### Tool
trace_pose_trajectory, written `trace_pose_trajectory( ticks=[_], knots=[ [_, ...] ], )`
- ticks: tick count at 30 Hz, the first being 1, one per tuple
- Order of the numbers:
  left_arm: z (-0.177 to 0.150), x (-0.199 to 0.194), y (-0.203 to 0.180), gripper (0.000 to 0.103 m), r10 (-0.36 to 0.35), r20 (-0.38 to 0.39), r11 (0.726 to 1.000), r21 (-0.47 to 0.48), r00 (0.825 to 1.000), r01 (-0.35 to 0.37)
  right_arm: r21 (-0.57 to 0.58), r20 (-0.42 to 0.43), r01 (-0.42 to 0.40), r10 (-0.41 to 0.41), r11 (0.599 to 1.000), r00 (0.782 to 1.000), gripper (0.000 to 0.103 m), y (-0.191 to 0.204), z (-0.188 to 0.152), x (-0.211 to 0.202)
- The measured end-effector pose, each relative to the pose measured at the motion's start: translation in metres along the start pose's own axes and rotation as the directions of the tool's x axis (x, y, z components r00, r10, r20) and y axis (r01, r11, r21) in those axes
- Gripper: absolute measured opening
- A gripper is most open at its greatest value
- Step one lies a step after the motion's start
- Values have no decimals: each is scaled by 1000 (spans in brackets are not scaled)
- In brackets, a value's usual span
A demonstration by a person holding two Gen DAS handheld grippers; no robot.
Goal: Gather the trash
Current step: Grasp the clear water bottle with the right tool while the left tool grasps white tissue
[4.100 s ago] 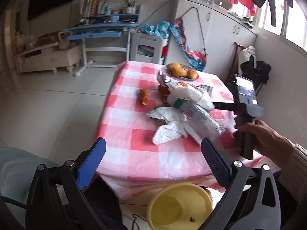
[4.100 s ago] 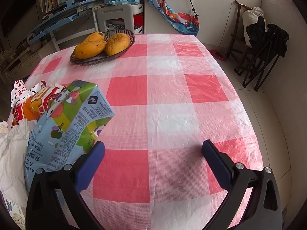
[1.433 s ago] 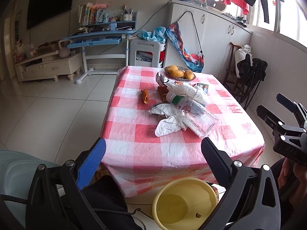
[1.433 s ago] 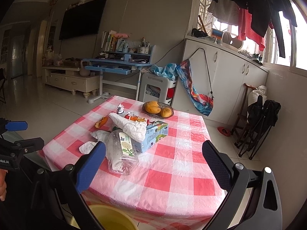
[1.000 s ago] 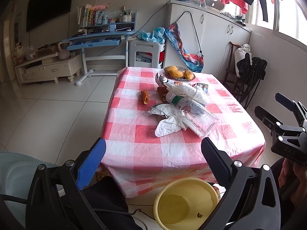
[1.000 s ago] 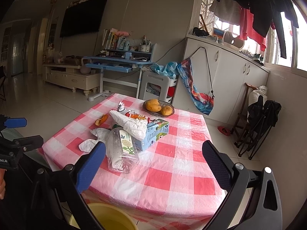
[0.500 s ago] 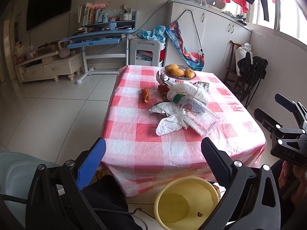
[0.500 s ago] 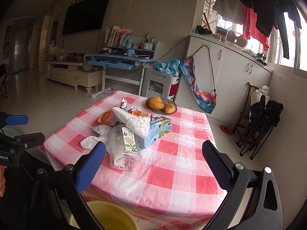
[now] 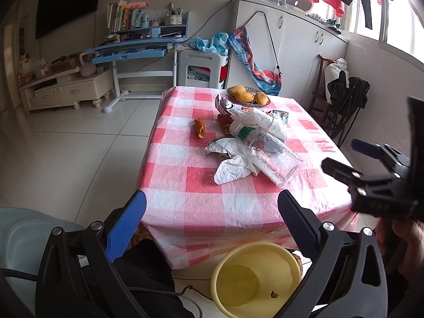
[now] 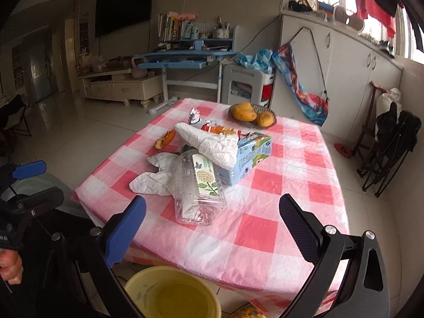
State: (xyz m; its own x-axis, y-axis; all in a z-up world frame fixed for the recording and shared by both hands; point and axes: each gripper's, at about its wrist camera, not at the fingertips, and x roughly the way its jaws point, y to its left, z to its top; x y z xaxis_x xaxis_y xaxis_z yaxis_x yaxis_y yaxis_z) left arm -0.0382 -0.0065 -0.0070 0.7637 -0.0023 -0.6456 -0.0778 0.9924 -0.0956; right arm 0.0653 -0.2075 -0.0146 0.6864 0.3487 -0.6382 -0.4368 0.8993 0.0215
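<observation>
Trash sits heaped mid-frame on the checked table (image 10: 291, 185), so we judge collecting unstarted: left gripper (image 9: 212, 228) and right gripper (image 10: 212, 228), jaws apart and empty, must reach the clear bottle (image 10: 197, 190) above the yellow bucket (image 9: 254, 278).

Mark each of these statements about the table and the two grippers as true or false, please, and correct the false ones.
1. The clear plastic bottle lies on its side on the checked tablecloth. True.
2. The left gripper is shut on a tissue. False: it is open and holds nothing.
3. The yellow bin stands on the floor below the near table edge. True.
4. The fruit basket is at the near edge of the table. False: it sits at the far end.
5. The right gripper is open and empty. True.
6. The orange peel lies inside the bin. False: it is on the table.
</observation>
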Motion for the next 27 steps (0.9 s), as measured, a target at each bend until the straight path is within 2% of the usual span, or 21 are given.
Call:
trace_pose_trajectory(
  ticks=[3,5,8,11,12,14,17,19,22,23,25,27],
  knots=[
    [0,5,-1,96,4,-17,1000,-2,1000,-4,51,-83,-52,56,997,995,96,-8,8,29],
    [1,9,0,96,0,-31,1000,-11,1000,0,62,-135,-69,77,996,988,92,-10,12,48],
    [4,21,4,96,2,-60,999,-34,998,-5,77,-208,-95,109,993,972,79,-10,15,73],
    [11,36,4,96,8,-84,999,-40,996,-12,82,-284,-122,140,989,948,79,-6,14,97],
    [13,41,4,96,9,-89,999,-37,996,-12,81,-296,-123,142,989,945,78,-6,14,103],
    [20,55,-1,96,13,-100,1000,-17,995,-15,119,-303,-172,201,978,932,59,-9,13,109],
    [31,81,-7,96,35,-133,999,9,991,-34,212,-287,-242,297,947,911,55,-18,13,109],
    [35,101,-8,96,63,-164,998,9,984,-62,300,-253,-298,377,906,891,54,-30,15,106],
    [36,128,-11,96,51,-212,998,-9,976,-54,430,-154,-389,491,815,857,54,-53,18,94],
    [36,135,-13,96,49,-222,999,-9,974,-52,471,-121,-425,534,773,837,54,-60,17,91],
    [36,150,-22,96,46,-237,999,6,970,-46,563,-40,-501,628,657,777,54,-73,13,89],
    [36,163,-31,96,50,-246,999,27,968,-45,618,12,-531,668,580,744,55,-81,9,88]
  ],
)
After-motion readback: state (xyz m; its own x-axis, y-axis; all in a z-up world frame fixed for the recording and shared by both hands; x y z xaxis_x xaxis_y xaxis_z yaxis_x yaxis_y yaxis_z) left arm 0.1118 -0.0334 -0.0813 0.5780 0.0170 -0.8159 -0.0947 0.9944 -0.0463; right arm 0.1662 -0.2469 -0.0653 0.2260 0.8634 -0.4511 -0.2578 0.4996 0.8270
